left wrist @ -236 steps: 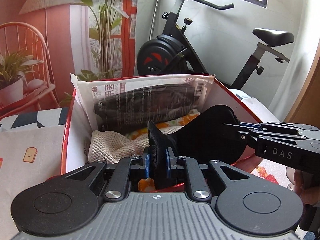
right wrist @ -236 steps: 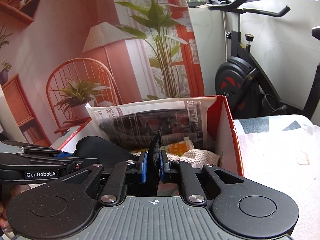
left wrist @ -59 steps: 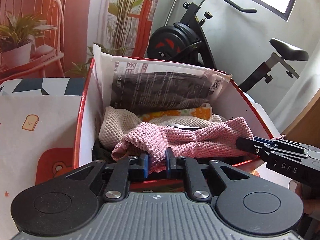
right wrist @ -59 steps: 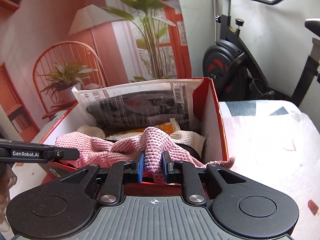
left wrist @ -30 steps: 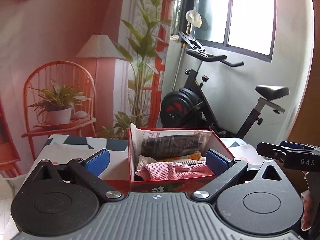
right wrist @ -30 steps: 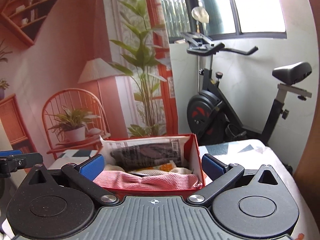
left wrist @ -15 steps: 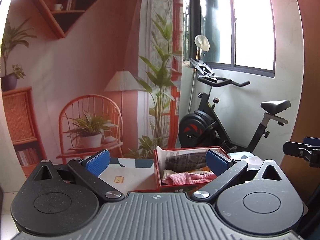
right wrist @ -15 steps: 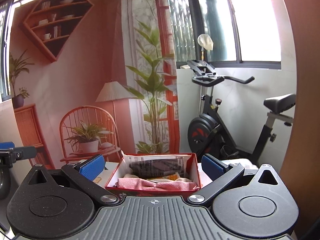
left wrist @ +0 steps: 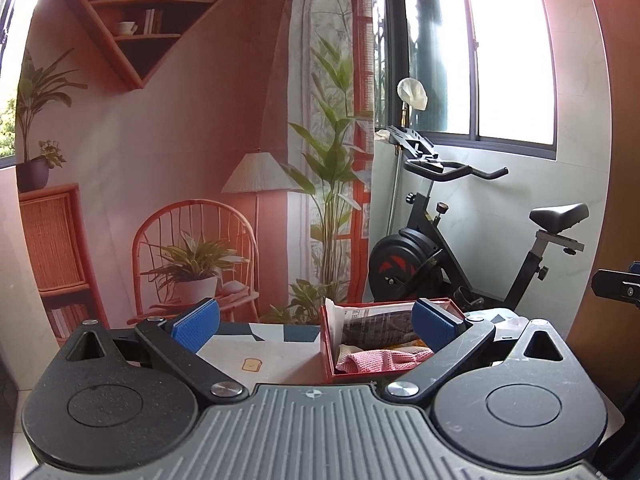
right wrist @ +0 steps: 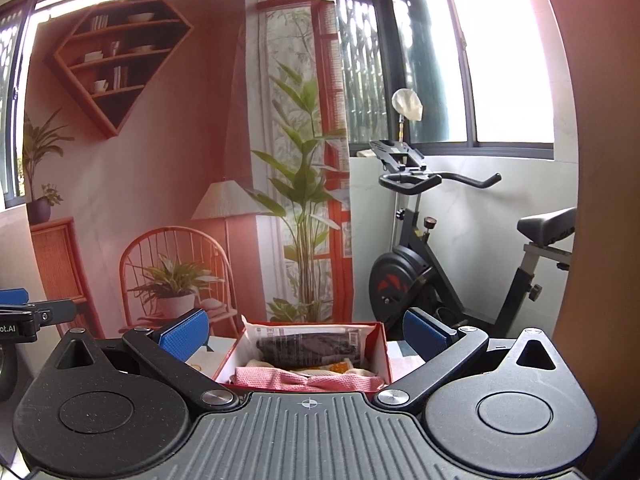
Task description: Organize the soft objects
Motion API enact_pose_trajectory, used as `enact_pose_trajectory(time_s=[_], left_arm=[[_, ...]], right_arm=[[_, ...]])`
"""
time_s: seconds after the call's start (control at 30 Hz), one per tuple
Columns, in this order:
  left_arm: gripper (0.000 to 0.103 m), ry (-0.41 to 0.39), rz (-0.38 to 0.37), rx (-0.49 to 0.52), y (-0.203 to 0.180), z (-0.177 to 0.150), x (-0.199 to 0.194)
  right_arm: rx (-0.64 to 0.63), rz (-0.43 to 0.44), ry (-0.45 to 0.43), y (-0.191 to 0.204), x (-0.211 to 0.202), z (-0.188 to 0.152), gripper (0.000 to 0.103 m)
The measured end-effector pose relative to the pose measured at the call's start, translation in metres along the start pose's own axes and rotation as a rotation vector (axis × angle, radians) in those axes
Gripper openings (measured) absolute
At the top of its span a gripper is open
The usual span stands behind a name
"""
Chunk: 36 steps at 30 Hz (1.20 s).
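Left gripper spread wide, empty; right gripper likewise apart, holding nothing, both well back from the box. Pink cloth lying in the front of the box, dark packet upright behind it. Probably finished: nothing soft visible on the table outside.
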State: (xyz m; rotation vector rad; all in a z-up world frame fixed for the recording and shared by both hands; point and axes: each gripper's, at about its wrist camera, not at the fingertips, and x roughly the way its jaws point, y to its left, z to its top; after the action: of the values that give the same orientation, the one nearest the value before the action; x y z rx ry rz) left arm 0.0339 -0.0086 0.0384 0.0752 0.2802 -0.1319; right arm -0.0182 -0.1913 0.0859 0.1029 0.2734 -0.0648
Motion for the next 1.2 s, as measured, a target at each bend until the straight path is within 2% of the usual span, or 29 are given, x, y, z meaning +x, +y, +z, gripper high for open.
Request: enact_pose_trajectory(time_s=[1.2], left_arm=[[0.103,0.014,0.023,0.003,0.0019,-0.0017,0.0013]], right_arm=[[0.022,-0.034,0.003,-0.0055,0.0062,-0.0045,0.103]])
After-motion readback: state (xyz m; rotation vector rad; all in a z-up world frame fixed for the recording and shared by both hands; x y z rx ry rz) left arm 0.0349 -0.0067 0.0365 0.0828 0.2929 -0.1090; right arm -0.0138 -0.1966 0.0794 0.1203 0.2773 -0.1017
